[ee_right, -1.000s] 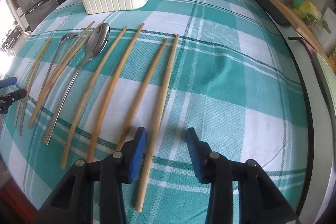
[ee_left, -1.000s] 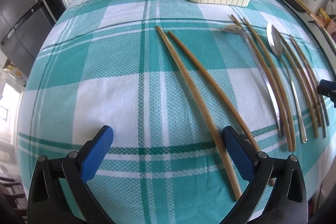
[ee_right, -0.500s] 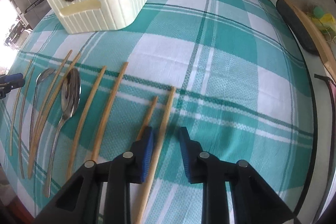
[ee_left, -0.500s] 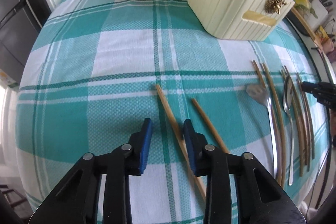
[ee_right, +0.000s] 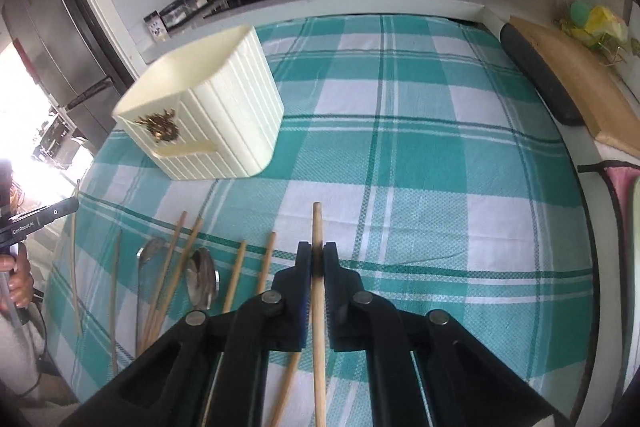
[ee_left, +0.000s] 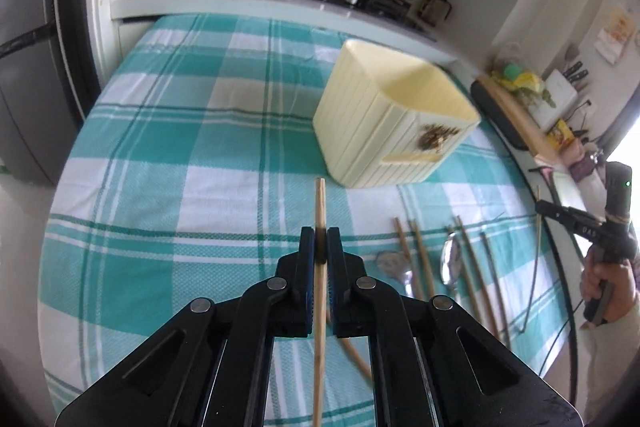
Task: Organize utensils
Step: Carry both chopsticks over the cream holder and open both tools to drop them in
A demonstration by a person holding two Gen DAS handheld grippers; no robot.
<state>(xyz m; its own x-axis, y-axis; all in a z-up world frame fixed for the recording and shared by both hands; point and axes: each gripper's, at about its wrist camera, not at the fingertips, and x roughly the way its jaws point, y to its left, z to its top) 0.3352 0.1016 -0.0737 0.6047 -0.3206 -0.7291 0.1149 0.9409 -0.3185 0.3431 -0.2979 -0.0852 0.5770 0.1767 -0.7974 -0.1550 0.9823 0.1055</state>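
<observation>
Left gripper (ee_left: 319,241) clamped on one wooden chopstick (ee_left: 319,203), stick running back between the jaws, tip poking forward above the teal plaid tablecloth (ee_left: 160,155). Right gripper (ee_right: 317,259) likewise pinched tight on its own chopstick (ee_right: 317,227), lifted clear of the cloth.

Cream ribbed utensil holder (ee_left: 384,131) stands ahead of both, open top showing, apparently empty.

Remaining on the cloth in a loose row: more chopsticks (ee_right: 234,275) and two metal spoons (ee_right: 204,283), near the table edge.

Risks, as judged:
- Each stick is held near one end; a long free length could pivot in the pads and droop.
- Long tail may strike the holder rim on entry and tip the light holder.
- Two sticks converging on one opening could clash.
</observation>
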